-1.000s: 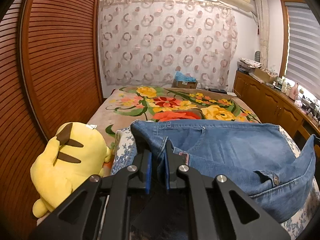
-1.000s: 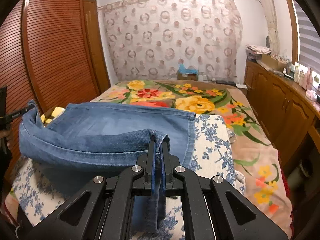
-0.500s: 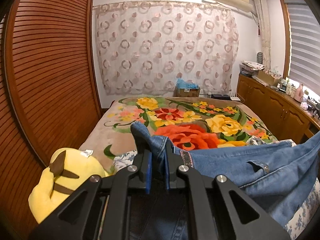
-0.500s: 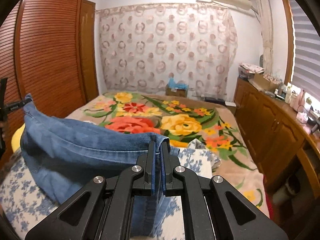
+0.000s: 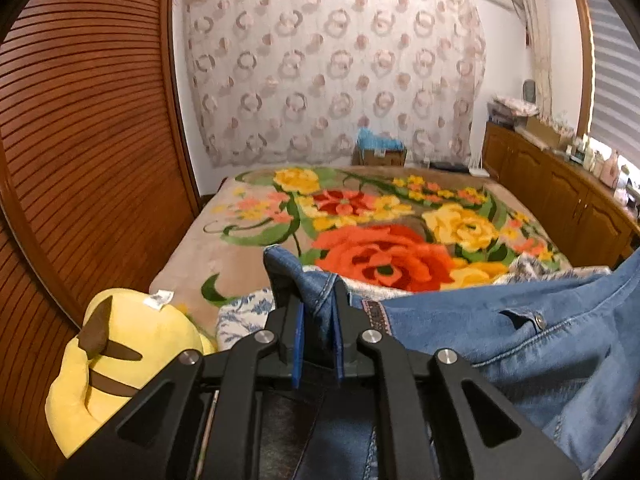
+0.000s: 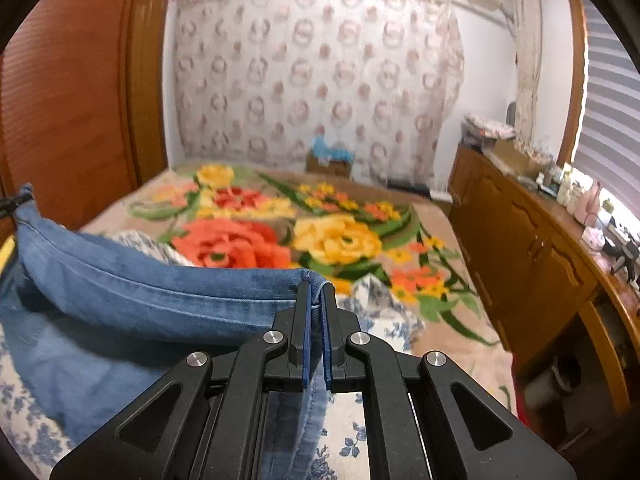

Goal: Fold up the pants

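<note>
The blue denim pants (image 5: 500, 344) lie on the near part of the bed, with their top edge lifted between my two grippers. My left gripper (image 5: 316, 292) holds a folded corner of the denim; its jaws are opening slightly, and the cloth still fills the gap. My right gripper (image 6: 316, 288) is shut on the other corner of the pants (image 6: 140, 288). From there the hem runs taut to the left, where the left gripper's tip (image 6: 12, 202) shows at the frame edge. A pocket button (image 5: 538, 320) faces up.
A yellow plush toy (image 5: 132, 352) lies left of the pants by the wooden slatted wardrobe (image 5: 80, 140). Under the pants is a blue-and-white flowered cloth (image 6: 372, 296), with a bright floral blanket (image 5: 380, 248) beyond. Wooden cabinets (image 6: 540, 248) line the right.
Both grippers have carried the lifted denim edge forward along the bed toward the floral blanket. The flat spread of denim ahead has dropped out of view, and the left jaws' gap looks slightly wider.
</note>
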{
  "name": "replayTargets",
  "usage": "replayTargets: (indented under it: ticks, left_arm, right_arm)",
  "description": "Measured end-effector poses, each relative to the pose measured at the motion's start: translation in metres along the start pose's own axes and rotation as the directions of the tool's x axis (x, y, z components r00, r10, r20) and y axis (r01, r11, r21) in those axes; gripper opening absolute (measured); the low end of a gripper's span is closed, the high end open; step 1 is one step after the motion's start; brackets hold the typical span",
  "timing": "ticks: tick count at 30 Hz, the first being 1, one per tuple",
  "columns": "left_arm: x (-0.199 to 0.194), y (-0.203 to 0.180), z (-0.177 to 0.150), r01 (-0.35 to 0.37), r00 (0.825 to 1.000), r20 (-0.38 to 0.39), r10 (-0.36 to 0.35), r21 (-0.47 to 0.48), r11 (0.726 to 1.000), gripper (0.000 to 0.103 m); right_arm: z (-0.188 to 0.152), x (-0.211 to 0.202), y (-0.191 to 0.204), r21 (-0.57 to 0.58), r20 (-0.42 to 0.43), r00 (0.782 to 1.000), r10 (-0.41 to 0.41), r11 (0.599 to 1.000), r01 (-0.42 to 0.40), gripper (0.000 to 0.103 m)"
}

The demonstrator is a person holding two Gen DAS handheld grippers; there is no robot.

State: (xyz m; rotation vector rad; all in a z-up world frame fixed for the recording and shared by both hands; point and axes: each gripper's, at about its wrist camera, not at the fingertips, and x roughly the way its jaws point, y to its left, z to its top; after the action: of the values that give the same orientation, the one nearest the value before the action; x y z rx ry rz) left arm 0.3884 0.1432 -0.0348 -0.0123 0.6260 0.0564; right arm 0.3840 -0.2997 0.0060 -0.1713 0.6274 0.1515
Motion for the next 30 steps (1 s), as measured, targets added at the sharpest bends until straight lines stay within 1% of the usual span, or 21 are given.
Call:
replayTargets:
  ticks: [4,6,7,9,11,13,14,15,18,21,22,24,26,27,30]
  left_arm:
    - [-0.002,-0.002,-0.011,-0.014,1.0,-0.013,0.014,0.034,0.999,0.018]
    - [-0.006,-0.002,-0.017,-0.003,1.0,-0.022,0.004,0.047,0.999,0.022]
    - [-0.009,-0.001,-0.02,-0.002,1.0,-0.025,0.003,0.053,0.999,0.026]
    - [-0.017,0.0,-0.025,-0.004,1.0,-0.027,0.006,0.063,0.998,0.039]
    - [-0.027,0.004,-0.028,0.004,1.0,-0.017,-0.003,0.054,0.999,0.044]
    - [-0.033,0.01,-0.03,0.034,0.999,-0.023,-0.034,0.031,0.999,0.05]
    - [-0.037,0.012,-0.031,0.057,0.998,-0.031,-0.056,0.015,0.998,0.056]
    - [-0.04,0.013,-0.033,0.074,0.997,-0.031,-0.074,0.005,0.997,0.058]
    - [-0.051,0.011,-0.04,0.12,0.992,-0.041,-0.12,0.0,0.993,0.059]
    - [-0.058,0.004,-0.048,0.128,0.991,-0.051,-0.127,0.005,0.992,0.059]
    - [-0.06,0.002,-0.052,0.125,0.991,-0.056,-0.124,0.004,0.992,0.059]
    - [-0.065,-0.002,-0.06,0.142,0.987,-0.07,-0.142,-0.004,0.99,0.059]
    - [-0.069,-0.006,-0.067,0.171,0.982,-0.084,-0.171,-0.006,0.985,0.059]
    - [-0.07,-0.009,-0.068,0.176,0.981,-0.086,-0.175,-0.005,0.984,0.059]
    - [-0.075,-0.018,-0.08,0.182,0.978,-0.101,-0.181,0.003,0.983,0.059]
  right_arm:
    - [-0.011,0.021,-0.002,0.01,-0.049,0.999,0.001,1.0,0.0,0.002]
    - [-0.013,0.025,-0.002,0.016,-0.061,0.998,0.001,1.0,0.0,0.002]
    - [-0.014,0.025,-0.002,0.02,-0.064,0.998,0.002,1.0,0.0,0.002]
    - [-0.016,0.026,-0.002,0.025,-0.068,0.998,0.002,1.0,0.0,0.002]
    - [-0.016,0.027,-0.002,0.026,-0.07,0.998,0.001,1.0,0.001,0.002]
    - [-0.016,0.028,-0.002,0.024,-0.073,0.997,-0.003,1.0,0.005,0.002]
    - [-0.017,0.027,-0.003,0.023,-0.075,0.997,-0.005,1.0,0.007,0.002]
    - [-0.018,0.027,-0.005,0.025,-0.075,0.997,-0.009,1.0,0.011,0.002]
    - [-0.019,0.023,-0.01,0.051,-0.067,0.998,0.006,0.999,-0.003,0.003]
    - [-0.02,0.016,-0.009,0.053,-0.057,0.998,-0.003,0.999,0.006,0.008]
    - [-0.021,0.012,-0.009,0.055,-0.057,0.998,0.01,0.998,-0.007,0.011]
    - [-0.023,0.005,-0.008,0.056,-0.055,0.998,0.026,0.998,-0.023,0.025]
    - [-0.028,-0.002,-0.006,0.047,-0.058,0.998,0.034,0.998,-0.031,0.033]
    - [-0.032,-0.005,-0.005,0.044,-0.065,0.997,0.042,0.998,-0.039,0.036]
    - [-0.042,-0.009,-0.005,0.051,-0.087,0.995,0.057,0.997,-0.053,0.039]
